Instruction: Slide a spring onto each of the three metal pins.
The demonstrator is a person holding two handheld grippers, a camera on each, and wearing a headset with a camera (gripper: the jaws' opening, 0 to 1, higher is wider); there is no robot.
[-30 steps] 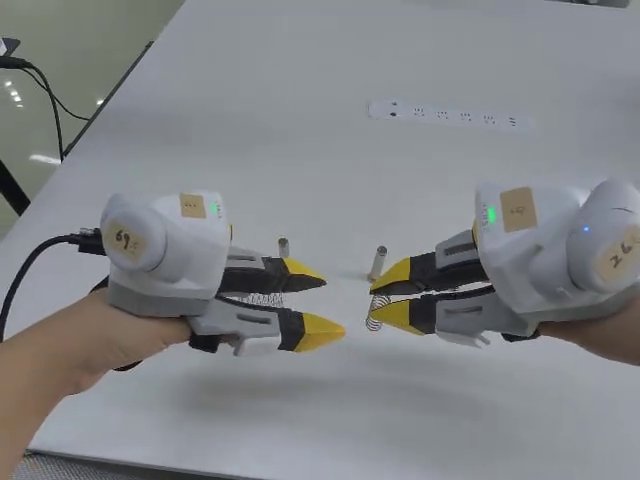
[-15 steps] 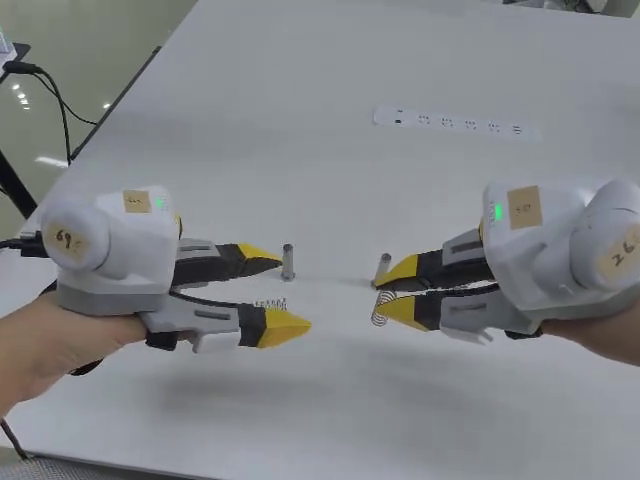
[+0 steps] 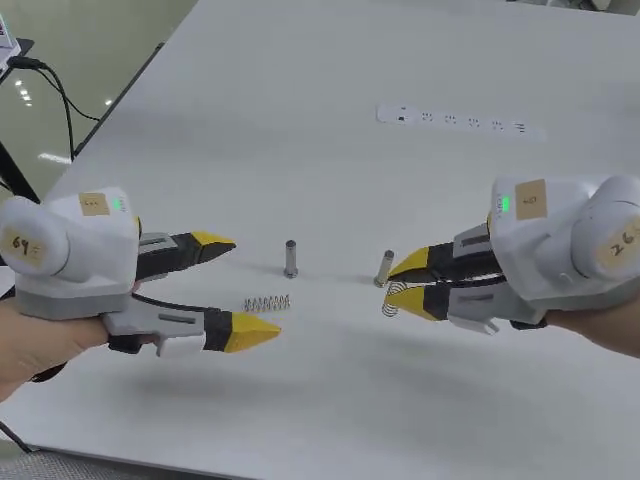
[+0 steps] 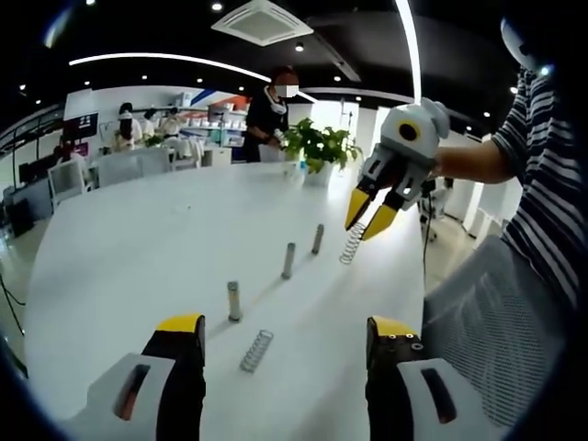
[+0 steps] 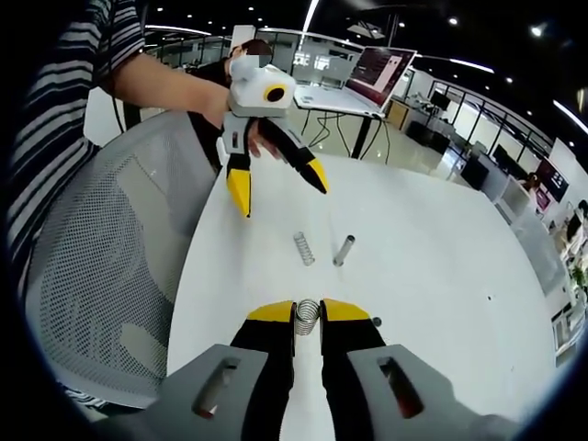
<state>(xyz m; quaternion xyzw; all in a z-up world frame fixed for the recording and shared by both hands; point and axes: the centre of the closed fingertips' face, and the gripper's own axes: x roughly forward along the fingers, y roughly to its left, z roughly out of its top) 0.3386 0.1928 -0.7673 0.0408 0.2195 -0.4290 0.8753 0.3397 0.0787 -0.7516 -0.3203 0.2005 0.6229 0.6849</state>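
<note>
My left gripper [image 3: 240, 287] hovers open at the table's left, with a loose spring [image 3: 266, 302] lying on the white table just beyond its lower fingertip. One metal pin [image 3: 291, 257] stands upright behind that spring, a second pin [image 3: 386, 267] beside my right gripper [image 3: 408, 285]. That gripper is shut on another spring [image 3: 392, 301]. In the left gripper view, three pins [image 4: 288, 260] stand in a row past the loose spring [image 4: 256, 350], with the right gripper [image 4: 372, 211] holding its spring [image 4: 349, 243]. The right gripper view has the held spring [image 5: 308, 312] pinched between the jaws.
A white power strip [image 3: 450, 118] lies at the far side of the table [image 3: 300, 140]. A black cable [image 3: 50, 90] hangs off the left edge. A grey mesh chair [image 5: 101, 266] stands at the near edge. People stand in the background room.
My left gripper has pulled back to the left and opened wider, uncovering the loose spring on the table. The right gripper stays shut on its spring, nearly in place.
</note>
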